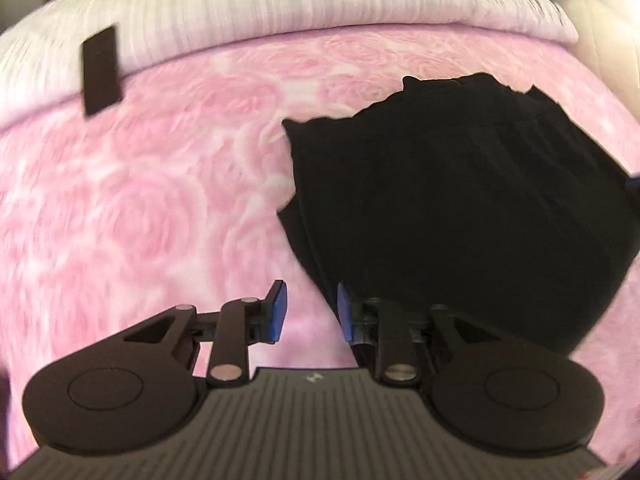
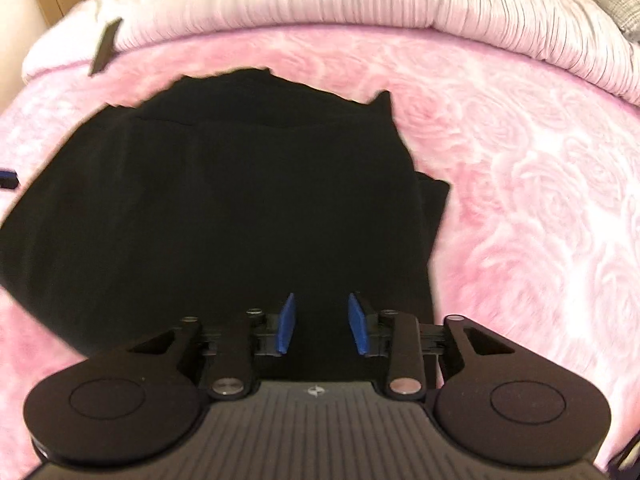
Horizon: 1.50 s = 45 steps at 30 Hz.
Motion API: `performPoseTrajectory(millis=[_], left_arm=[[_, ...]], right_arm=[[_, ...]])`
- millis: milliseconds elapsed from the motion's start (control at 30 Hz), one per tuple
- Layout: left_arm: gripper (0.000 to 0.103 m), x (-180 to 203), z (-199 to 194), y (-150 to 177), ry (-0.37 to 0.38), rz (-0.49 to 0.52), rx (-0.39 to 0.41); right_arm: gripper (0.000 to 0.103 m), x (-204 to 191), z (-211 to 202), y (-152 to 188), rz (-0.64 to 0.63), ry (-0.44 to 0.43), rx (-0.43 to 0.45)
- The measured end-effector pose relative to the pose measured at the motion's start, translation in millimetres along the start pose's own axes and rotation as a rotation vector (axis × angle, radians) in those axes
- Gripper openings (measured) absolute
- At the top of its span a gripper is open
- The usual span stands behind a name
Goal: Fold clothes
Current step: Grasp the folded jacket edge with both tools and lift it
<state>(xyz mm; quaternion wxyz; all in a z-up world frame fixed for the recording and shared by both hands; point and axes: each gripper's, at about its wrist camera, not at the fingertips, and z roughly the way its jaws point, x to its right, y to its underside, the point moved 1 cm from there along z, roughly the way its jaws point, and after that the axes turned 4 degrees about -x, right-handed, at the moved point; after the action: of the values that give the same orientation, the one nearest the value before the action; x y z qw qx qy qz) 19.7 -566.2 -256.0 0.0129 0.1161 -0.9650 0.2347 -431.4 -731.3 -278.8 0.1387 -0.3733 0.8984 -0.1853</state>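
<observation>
A black garment (image 1: 460,208) lies folded in a rough bundle on the pink rose-patterned blanket (image 1: 140,200). In the left wrist view my left gripper (image 1: 310,314) hovers at the garment's near left edge, its blue pads apart with only pink blanket showing between them. In the right wrist view the same garment (image 2: 224,200) fills the left and middle, and my right gripper (image 2: 323,326) is over its near part with the blue pads apart and nothing pinched. The tip of the other gripper (image 2: 8,178) peeks in at the far left edge.
A white ribbed duvet (image 1: 280,0) lies folded back along the far side of the bed. A small flat black rectangle (image 1: 100,70) rests at the duvet's edge, far left. Open pink blanket (image 2: 540,200) stretches to the right of the garment.
</observation>
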Motion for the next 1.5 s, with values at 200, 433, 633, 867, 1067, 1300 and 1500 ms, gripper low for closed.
performPoseTrajectory(millis=[200, 433, 633, 867, 1067, 1300, 1500], left_arm=[[0.034, 4, 3, 36, 0.149, -0.253, -0.087], [0.034, 12, -7, 59, 0.074, -0.200, -0.085], [0.045, 97, -46, 78, -0.111, 0.415, 0.048], [0.047, 163, -1, 136, -0.277, 0.972, 0.088], [0.043, 160, 30, 153, -0.469, 1.161, 0.124], [0.018, 151, 48, 146, -0.550, 1.226, 0.118], [0.008, 156, 29, 143, -0.544, 1.163, 0.111]], right_arm=[[0.046, -34, -3, 27, 0.030, -0.044, -0.026], [0.051, -21, -26, 58, 0.202, -0.017, -0.013], [0.054, 12, -43, 98, 0.520, -0.059, 0.038], [0.062, 33, -20, 108, 0.760, -0.214, 0.164], [0.063, 60, 12, 113, 0.930, -0.292, 0.249], [0.044, 77, 31, 112, 1.059, -0.302, 0.286], [0.007, 75, 19, 101, 0.917, -0.196, 0.215]])
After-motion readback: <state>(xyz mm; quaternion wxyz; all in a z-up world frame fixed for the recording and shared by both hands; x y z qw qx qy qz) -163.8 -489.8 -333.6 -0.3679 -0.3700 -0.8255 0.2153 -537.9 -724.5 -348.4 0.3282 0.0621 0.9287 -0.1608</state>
